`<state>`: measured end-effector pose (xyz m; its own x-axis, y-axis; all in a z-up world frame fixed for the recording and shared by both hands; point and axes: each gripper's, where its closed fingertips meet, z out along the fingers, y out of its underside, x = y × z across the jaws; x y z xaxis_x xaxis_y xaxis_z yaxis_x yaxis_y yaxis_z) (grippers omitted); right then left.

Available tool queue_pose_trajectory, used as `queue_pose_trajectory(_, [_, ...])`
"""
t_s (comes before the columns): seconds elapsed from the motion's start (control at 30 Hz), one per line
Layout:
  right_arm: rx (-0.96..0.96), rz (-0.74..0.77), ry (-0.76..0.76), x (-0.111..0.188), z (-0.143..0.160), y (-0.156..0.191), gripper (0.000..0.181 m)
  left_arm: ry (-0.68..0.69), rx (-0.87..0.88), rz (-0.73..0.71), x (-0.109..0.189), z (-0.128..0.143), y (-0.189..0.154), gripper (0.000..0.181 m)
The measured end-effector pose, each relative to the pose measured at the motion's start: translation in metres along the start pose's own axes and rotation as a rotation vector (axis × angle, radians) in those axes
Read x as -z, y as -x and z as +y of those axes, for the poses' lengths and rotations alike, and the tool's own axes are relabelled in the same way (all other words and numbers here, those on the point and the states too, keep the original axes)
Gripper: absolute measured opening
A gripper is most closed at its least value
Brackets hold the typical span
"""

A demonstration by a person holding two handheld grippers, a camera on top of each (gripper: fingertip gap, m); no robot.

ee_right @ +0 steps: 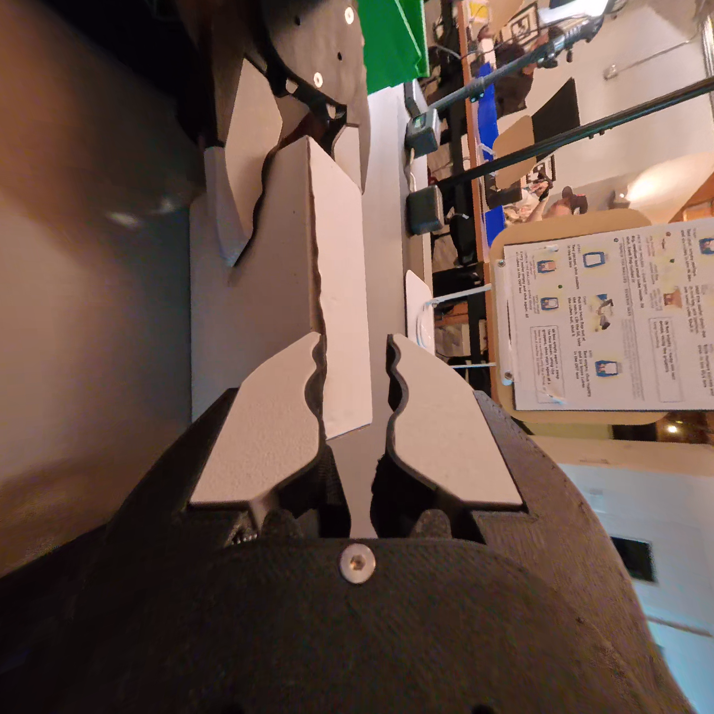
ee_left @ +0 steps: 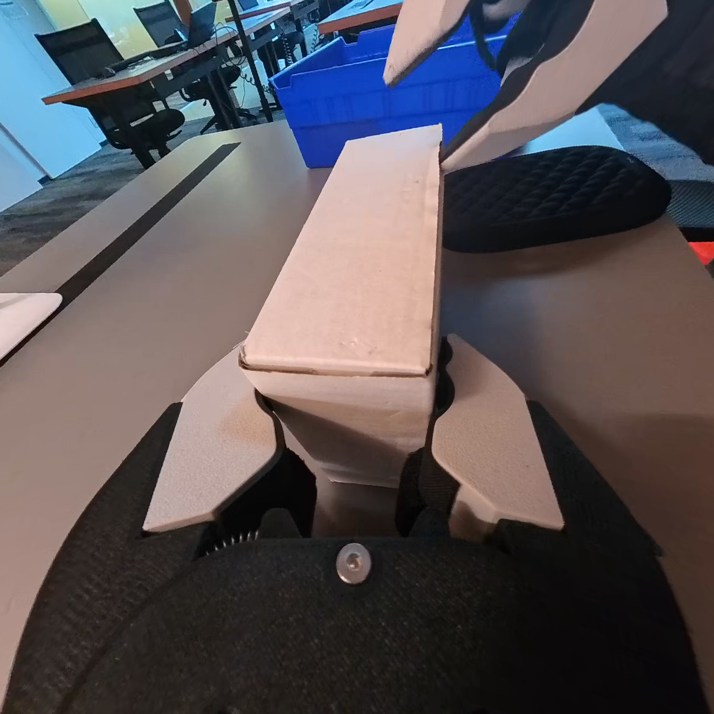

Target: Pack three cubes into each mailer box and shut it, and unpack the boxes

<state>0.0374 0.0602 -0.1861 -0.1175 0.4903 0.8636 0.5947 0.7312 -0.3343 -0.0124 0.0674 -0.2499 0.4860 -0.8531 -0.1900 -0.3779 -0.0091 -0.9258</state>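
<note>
A long white mailer box (ee_left: 359, 251) lies shut on the brown table (ee_left: 154, 328). My left gripper (ee_left: 345, 344) is shut on its near end, one finger on each long side. My right gripper (ee_left: 417, 116) comes in from the upper right, open, with its lower fingertip touching the box's far right corner. In the right wrist view the box (ee_right: 340, 270) runs away from me; my right gripper (ee_right: 353, 340) is open around its end, the left finger against the box edge and the right finger apart from it. The left gripper (ee_right: 297, 228) grips the far end. No cubes show.
A blue bin (ee_left: 367, 100) stands just behind the box. A black mesh cushion (ee_left: 541, 197) lies to its right. A white flat object (ee_left: 23, 320) sits at the left edge. An instruction sheet on a cardboard board (ee_right: 602, 317) hangs nearby. Desks and chairs stand farther back. My right fingertips sit around 9 cm from my left ones.
</note>
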Motion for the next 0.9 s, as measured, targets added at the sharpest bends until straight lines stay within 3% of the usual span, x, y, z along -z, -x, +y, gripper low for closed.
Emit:
queue_pose_trajectory(0.2, [0.142, 0.043, 0.135, -0.008, -0.004, -0.002, 0.028, 0.002, 0.015, 0.005, 0.000, 0.000, 0.000, 0.081])
queue_pose_trajectory(0.77, [0.256, 0.249, 0.190, -0.029, -0.013, -0.005, 0.001, 0.014, 0.027, 0.003, 0.001, 0.003, 0.004, 0.080])
queue_pose_trajectory(0.9, [0.238, 0.141, 0.214, -0.030, -0.012, -0.002, 0.000, 0.017, 0.022, 0.001, 0.001, 0.003, 0.005, 0.080])
